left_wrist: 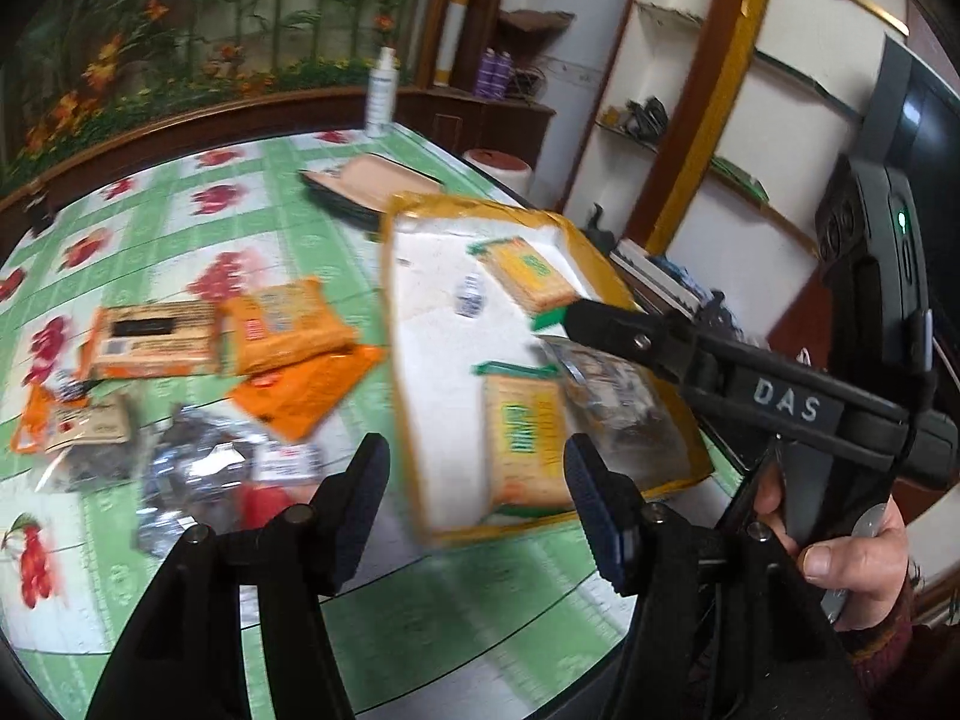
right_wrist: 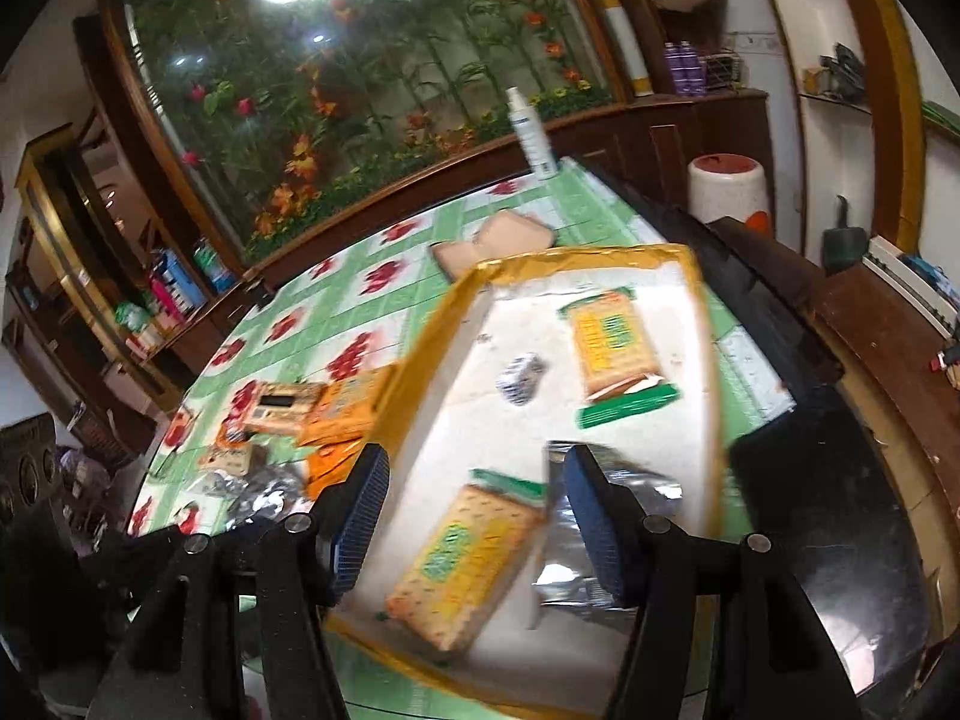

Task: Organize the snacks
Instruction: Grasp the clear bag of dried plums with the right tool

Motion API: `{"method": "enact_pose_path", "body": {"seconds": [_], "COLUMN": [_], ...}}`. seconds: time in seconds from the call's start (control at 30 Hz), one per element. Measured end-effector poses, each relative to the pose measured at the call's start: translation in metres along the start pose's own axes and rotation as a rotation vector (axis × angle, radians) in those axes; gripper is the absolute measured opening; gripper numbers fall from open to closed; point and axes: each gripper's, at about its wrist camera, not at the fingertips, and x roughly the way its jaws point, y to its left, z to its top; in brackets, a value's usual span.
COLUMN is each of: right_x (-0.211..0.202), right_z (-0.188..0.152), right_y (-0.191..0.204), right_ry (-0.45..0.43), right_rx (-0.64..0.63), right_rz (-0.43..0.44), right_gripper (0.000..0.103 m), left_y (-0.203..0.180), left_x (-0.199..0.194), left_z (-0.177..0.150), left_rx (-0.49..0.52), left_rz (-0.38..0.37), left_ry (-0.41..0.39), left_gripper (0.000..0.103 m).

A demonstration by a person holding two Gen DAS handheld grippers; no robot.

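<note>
A white tray with a yellow rim (left_wrist: 408,324) (right_wrist: 699,324) lies on the green flowered tablecloth. In it lie two yellow-green cracker packs (left_wrist: 528,450) (left_wrist: 528,270) (right_wrist: 468,552) (right_wrist: 612,336), a silver foil pack (left_wrist: 624,402) (right_wrist: 606,510) and a small wrapped sweet (left_wrist: 469,295) (right_wrist: 521,379). Left of the tray lie several orange snack packs (left_wrist: 288,330) (right_wrist: 336,414) and silver packs (left_wrist: 192,468). My left gripper (left_wrist: 477,504) is open and empty above the tray's near corner. My right gripper (right_wrist: 471,516) is open and empty over the near cracker pack; it also shows in the left wrist view (left_wrist: 606,324).
A white spray bottle (left_wrist: 381,93) (right_wrist: 531,135) stands at the table's far edge. A tan notebook (left_wrist: 372,183) (right_wrist: 492,240) lies beyond the tray. A white stool (right_wrist: 729,186) and wooden shelves stand to the right. A flower mural fills the back wall.
</note>
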Motion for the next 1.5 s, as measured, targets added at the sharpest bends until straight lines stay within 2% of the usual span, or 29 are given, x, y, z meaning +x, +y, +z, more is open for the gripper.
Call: {"method": "enact_pose_path", "body": {"seconds": [0.27, 0.37, 0.47, 0.63, 0.7, 0.8, 0.87, 0.97, 1.07, 1.17, 1.23, 1.3, 1.4, 1.5], "right_x": [0.02, 0.032, 0.05, 0.094, 0.117, 0.158, 0.184, 0.219, 0.242, 0.241, 0.226, 0.211, 0.202, 0.211], "right_z": [-0.007, -0.01, -0.009, -0.001, 0.003, 0.006, 0.008, 0.007, 0.002, -0.008, -0.017, -0.025, -0.028, -0.03], "right_y": [0.046, 0.067, 0.094, 0.146, 0.172, 0.207, 0.222, 0.233, 0.227, 0.221, 0.22, 0.225, 0.235, 0.244], "right_ry": [0.056, 0.093, 0.152, 0.264, 0.302, 0.36, 0.376, 0.399, 0.47, 0.544, 0.567, 0.577, 0.526, 0.503], "right_rx": [-0.087, -0.119, -0.149, -0.162, -0.198, -0.24, -0.246, -0.258, -0.195, -0.159, -0.151, -0.177, -0.266, -0.32], "right_rz": [0.063, 0.103, 0.171, 0.33, 0.355, 0.395, 0.386, 0.373, 0.406, 0.43, 0.491, 0.542, 0.5, 0.416], "right_gripper": [0.065, 0.065, 0.065, 0.065, 0.066, 0.067, 0.069, 0.069, 0.069, 0.071, 0.076, 0.076, 0.077, 0.078], "left_y": [0.087, 0.122, 0.166, 0.217, 0.226, 0.224, 0.223, 0.225, 0.228, 0.228, 0.227, 0.226, 0.228, 0.229], "left_x": [-0.044, -0.056, -0.066, -0.077, -0.081, -0.079, -0.077, -0.079, -0.08, -0.079, -0.08, -0.08, -0.08, -0.081], "left_z": [-0.027, -0.045, -0.068, -0.091, -0.094, -0.097, -0.096, -0.099, -0.102, -0.1, -0.099, -0.099, -0.099, -0.101], "left_rx": [-0.157, -0.217, -0.298, -0.454, -0.499, -0.5, -0.494, -0.514, -0.528, -0.528, -0.527, -0.522, -0.533, -0.545], "left_rz": [0.102, 0.185, 0.305, 0.36, 0.316, 0.333, 0.329, 0.327, 0.305, 0.298, 0.297, 0.295, 0.309, 0.324], "left_ry": [-0.064, -0.078, -0.078, -0.078, -0.091, -0.082, -0.072, -0.085, -0.082, -0.082, -0.085, -0.089, -0.093, -0.095], "left_gripper": [0.06, 0.06, 0.06, 0.06, 0.06, 0.06, 0.06, 0.06, 0.06, 0.06, 0.06, 0.06, 0.06, 0.06]}}
